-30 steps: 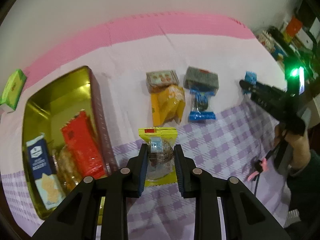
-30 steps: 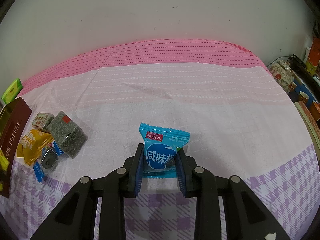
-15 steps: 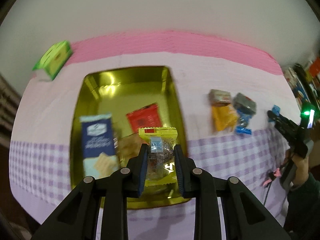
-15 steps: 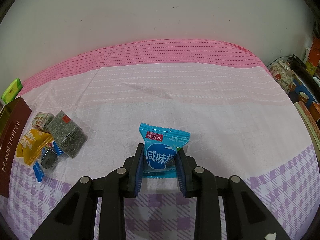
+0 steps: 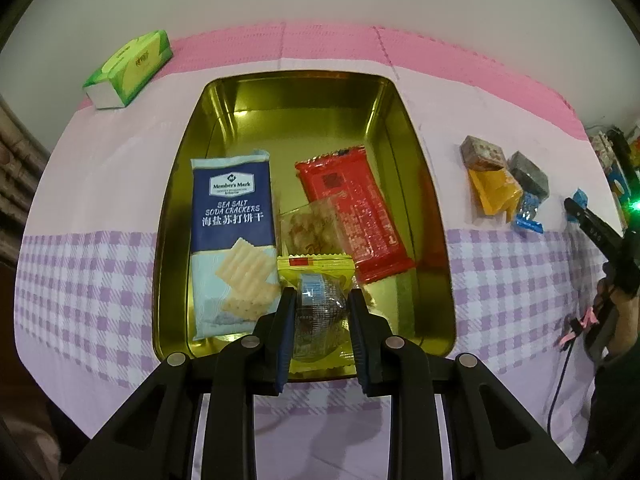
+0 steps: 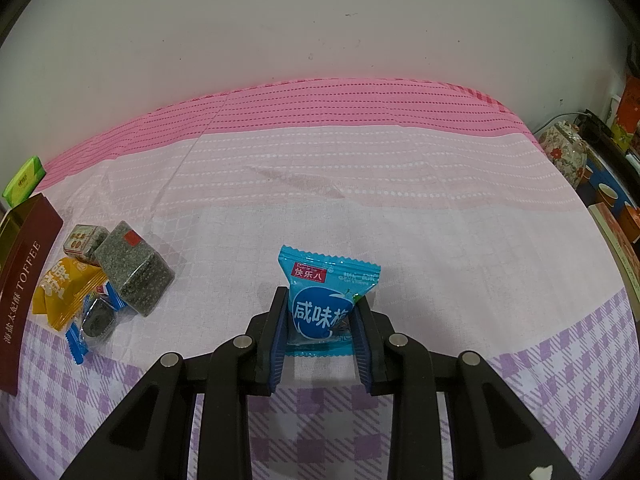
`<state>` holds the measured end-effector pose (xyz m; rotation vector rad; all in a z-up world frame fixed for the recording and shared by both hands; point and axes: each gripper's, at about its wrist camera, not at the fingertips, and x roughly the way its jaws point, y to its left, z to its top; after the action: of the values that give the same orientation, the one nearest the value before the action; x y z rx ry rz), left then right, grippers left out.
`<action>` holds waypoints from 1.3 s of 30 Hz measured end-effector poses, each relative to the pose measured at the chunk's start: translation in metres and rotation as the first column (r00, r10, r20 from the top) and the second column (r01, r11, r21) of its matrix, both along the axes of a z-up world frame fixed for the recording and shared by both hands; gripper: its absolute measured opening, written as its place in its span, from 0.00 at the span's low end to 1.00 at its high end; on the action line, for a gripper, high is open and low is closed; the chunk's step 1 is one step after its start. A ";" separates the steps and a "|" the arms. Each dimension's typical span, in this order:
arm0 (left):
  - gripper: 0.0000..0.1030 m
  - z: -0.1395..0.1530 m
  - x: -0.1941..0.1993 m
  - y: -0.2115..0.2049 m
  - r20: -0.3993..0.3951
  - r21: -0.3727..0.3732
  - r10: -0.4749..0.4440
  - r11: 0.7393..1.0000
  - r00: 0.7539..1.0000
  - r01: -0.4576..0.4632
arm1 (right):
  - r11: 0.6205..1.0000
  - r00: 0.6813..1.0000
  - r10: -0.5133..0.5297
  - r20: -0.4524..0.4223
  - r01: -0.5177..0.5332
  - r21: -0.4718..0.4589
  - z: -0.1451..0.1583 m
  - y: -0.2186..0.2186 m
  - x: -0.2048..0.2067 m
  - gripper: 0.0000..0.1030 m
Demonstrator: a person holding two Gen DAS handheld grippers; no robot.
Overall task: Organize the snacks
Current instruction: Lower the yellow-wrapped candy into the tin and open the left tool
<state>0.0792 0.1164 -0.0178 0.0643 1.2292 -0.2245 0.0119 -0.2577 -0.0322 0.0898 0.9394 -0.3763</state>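
- Cracker pack (image 5: 233, 240), navy + pale blue, is reading "Member's Mark / SEA SALT SODA CRACKERS" w/ a Chinese line under it; cracker pic on lower half. It's lying flat along the left side of the gold tin (image 5: 404, 128).
- Red packet (image 5: 356, 216) is lying at a slant in the tin's right half; print too small to read. Clear bag of pale snacks (image 5: 308, 228) is sitting btwn it and the cracker pack, partly under the red one.
- Left gripper (image 5: 322, 320) is clamping a yellow packet (image 5: 320, 268) w/ a clear window, round dark sweet inside, small red tag up top. Packet is hanging over the tin's near end; can't tell if it's touching the contents.
- Right gripper (image 6: 320, 324) is squeezing a blue packet (image 6: 324, 300): white Chinese lettering on a dark blue circle, red label "快乐八" above, zigzag edges. It's standing upright on the tablecloth (image 6: 400, 208).
- Tin's maroon side (image 6: 24, 280) is showing "TOFFEE" plus Chinese characters.
- Loose pile just beside the tin: orange packet (image 6: 60, 292), grey speckled block (image 6: 134, 272) w/ red sticker, small labelled cube (image 6: 82, 240), blue-ended sweet (image 6: 94, 320).
- Green box (image 5: 128, 68) is sitting at the far left edge, text unreadable.
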 end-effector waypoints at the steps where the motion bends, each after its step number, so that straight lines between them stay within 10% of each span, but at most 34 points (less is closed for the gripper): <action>1: 0.26 -0.002 0.000 0.000 -0.002 0.003 0.000 1.000 1.000 0.000 | 1.000 1.000 0.000 0.000 0.000 0.000 0.000 0.000 0.000 0.27; 39: 0.38 -0.014 -0.004 0.018 0.007 -0.057 -0.003 0.998 1.000 0.003 | 1.000 1.000 0.005 -0.005 -0.005 -0.011 0.004 -0.001 0.001 0.27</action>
<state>0.0749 0.1344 -0.0321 0.0175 1.2154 -0.2613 0.0127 -0.2586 -0.0284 0.0762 0.9421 -0.3774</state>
